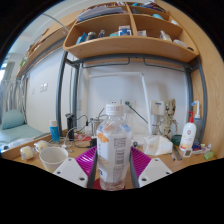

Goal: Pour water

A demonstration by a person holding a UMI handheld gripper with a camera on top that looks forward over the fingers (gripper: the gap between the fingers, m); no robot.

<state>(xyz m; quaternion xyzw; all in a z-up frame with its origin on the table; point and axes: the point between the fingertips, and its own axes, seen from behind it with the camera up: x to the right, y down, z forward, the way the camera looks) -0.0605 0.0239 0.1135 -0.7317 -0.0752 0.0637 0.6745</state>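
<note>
stage: early | water bottle clamped upright by hand-held gripper at lower centre | white cup lower left on table | pouring not yet begun

Cluttered table bearing a white cup, blue can and white bottle; shelf above holds assorted items.

Gripper-mounted, forward, close over desk
</note>
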